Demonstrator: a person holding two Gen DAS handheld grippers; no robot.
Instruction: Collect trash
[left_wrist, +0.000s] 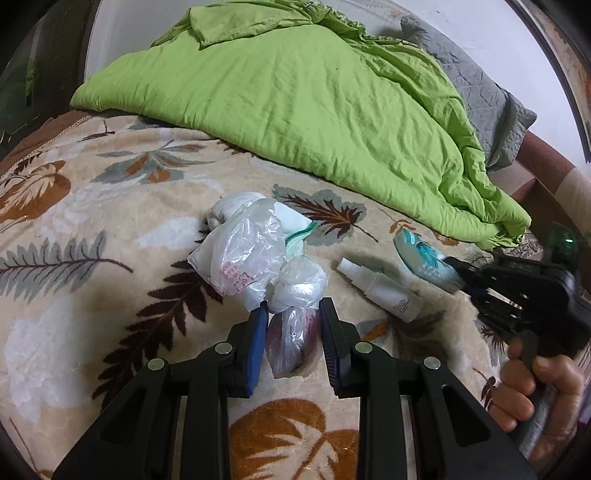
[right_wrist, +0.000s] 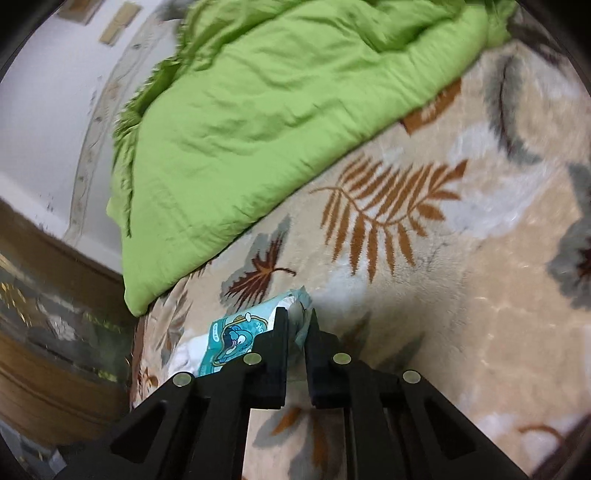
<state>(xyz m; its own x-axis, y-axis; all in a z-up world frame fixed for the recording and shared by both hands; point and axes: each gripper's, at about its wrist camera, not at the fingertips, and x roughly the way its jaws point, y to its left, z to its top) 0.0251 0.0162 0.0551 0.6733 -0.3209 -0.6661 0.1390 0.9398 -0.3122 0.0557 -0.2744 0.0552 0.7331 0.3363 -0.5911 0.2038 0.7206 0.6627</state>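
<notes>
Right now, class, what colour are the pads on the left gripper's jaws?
Blue pads on black jaws, clearest in the left wrist view.

Red print on clear plastic bag (left_wrist: 243, 258), markings on teal cartoon packet (right_wrist: 236, 339): both illegible.

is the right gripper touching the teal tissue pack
Touching. The right wrist view shows the right gripper with its fingers closed on the edge of the teal tissue pack, pinched between them.

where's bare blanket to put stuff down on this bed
Free: blanket left of the plastic bags, up to the green duvet. Crowded: bags, spray bottle and tissue pack bunched between both tongs.
</notes>
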